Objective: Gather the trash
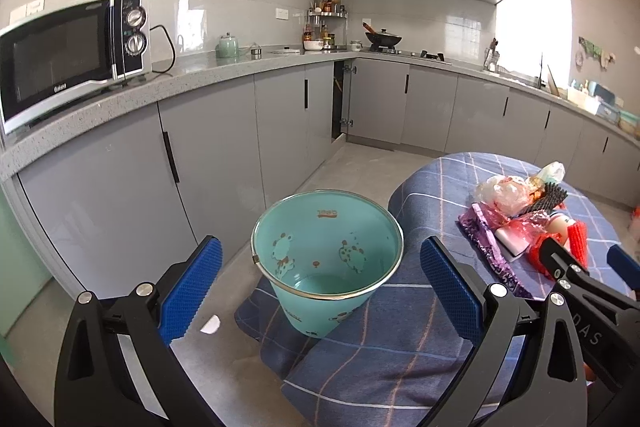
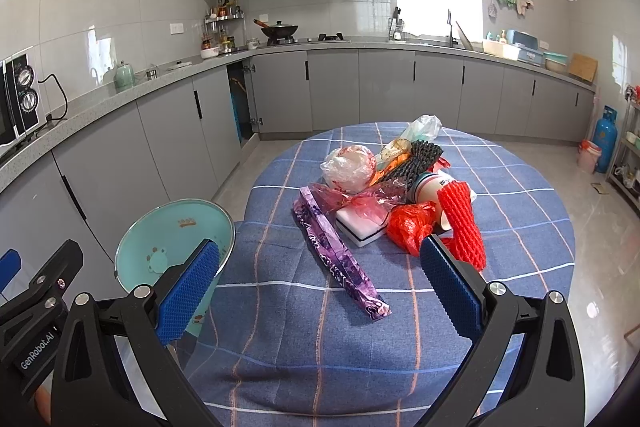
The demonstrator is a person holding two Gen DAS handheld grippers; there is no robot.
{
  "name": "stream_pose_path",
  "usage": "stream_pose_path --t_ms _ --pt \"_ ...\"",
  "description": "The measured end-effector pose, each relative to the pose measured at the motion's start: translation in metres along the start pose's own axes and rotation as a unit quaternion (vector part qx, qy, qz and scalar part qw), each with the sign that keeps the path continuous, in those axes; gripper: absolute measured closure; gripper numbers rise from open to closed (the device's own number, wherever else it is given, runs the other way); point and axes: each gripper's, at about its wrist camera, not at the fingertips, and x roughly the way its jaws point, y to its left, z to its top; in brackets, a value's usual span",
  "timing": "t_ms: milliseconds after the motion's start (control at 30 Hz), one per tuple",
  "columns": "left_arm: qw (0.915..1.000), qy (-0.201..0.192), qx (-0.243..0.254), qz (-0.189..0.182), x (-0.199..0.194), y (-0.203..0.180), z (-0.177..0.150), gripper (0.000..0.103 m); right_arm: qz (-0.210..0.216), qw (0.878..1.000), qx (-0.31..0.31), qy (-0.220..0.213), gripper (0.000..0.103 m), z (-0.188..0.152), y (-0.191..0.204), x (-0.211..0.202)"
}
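Note:
A heap of trash lies on the round table with the blue checked cloth (image 2: 520, 227): a purple wrapper (image 2: 340, 259), a red foam net (image 2: 462, 223), a red plastic bag (image 2: 412, 225), a white block (image 2: 360, 227), a clear bag (image 2: 348, 169), a black foam net (image 2: 416, 157). A teal bin (image 1: 326, 259) with a metal rim stands at the table's left edge, empty inside. My left gripper (image 1: 320, 279) is open in front of the bin. My right gripper (image 2: 320, 279) is open short of the heap, the purple wrapper (image 1: 490, 251) between its fingers' lines.
Grey cabinets (image 1: 224, 155) and a speckled counter wrap around the room, with a microwave (image 1: 72, 55) on the left. One corner cabinet door (image 2: 240, 103) stands ajar. A blue gas cylinder (image 2: 606, 139) and a pink bin (image 2: 588, 155) sit at the far right on the tiled floor.

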Motion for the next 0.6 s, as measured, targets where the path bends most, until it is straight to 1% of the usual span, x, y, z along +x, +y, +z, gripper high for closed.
stream_pose_path --t_ms 67,433,500,600 --pt "1.0 0.001 -0.004 -0.006 0.001 0.001 0.0 0.006 0.001 1.0 0.001 0.001 0.004 0.0 0.0 0.0" --pt "1.0 0.008 0.003 -0.003 0.006 0.001 -0.002 0.006 0.0 1.0 0.001 0.002 0.004 0.0 -0.003 0.005" --pt "1.0 0.007 0.0 0.002 0.009 0.001 -0.003 0.006 -0.001 1.0 -0.001 0.0 0.004 -0.001 -0.004 0.007" --pt "0.9999 0.013 -0.008 -0.005 0.016 0.002 -0.005 0.006 -0.004 1.0 -0.004 -0.006 0.004 -0.001 -0.008 0.01"
